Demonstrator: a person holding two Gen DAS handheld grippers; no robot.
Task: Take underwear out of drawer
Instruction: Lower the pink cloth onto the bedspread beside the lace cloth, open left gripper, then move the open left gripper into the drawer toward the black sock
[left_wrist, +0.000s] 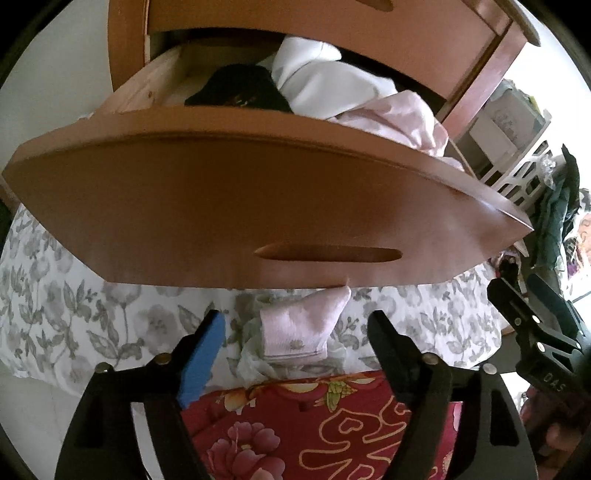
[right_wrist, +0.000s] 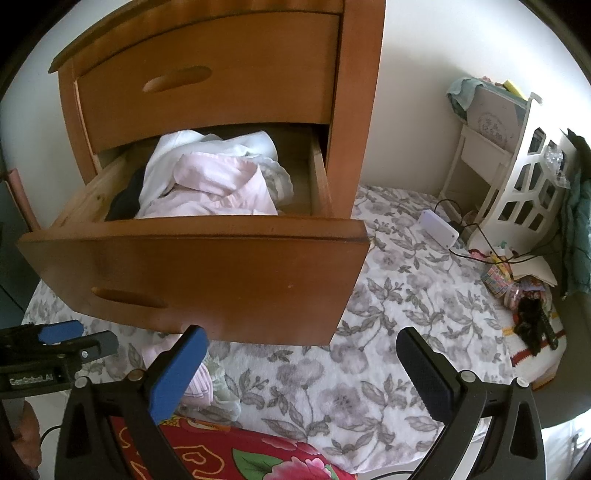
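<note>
The wooden drawer (left_wrist: 258, 206) (right_wrist: 207, 273) of a small chest stands pulled out over a floral bedspread. Inside lie a white garment (left_wrist: 321, 77) (right_wrist: 207, 147), a pale pink garment (left_wrist: 391, 118) (right_wrist: 214, 184) and a black item (left_wrist: 240, 88) (right_wrist: 125, 199). A folded pink piece of underwear (left_wrist: 299, 332) (right_wrist: 199, 384) lies on the bedspread below the drawer front. My left gripper (left_wrist: 299, 343) (right_wrist: 62, 339) is open, its fingers on either side of that piece without pressing it. My right gripper (right_wrist: 303, 369) (left_wrist: 535, 317) is open over bare bedspread, to the right, with nothing in it.
A red floral quilt (left_wrist: 314, 424) (right_wrist: 229, 458) lies close under both grippers. At the right stand a white slatted rack (right_wrist: 524, 184), a white box with cables (right_wrist: 439, 225) and small clutter (right_wrist: 517, 288). The chest's upper drawer (right_wrist: 207, 77) is closed.
</note>
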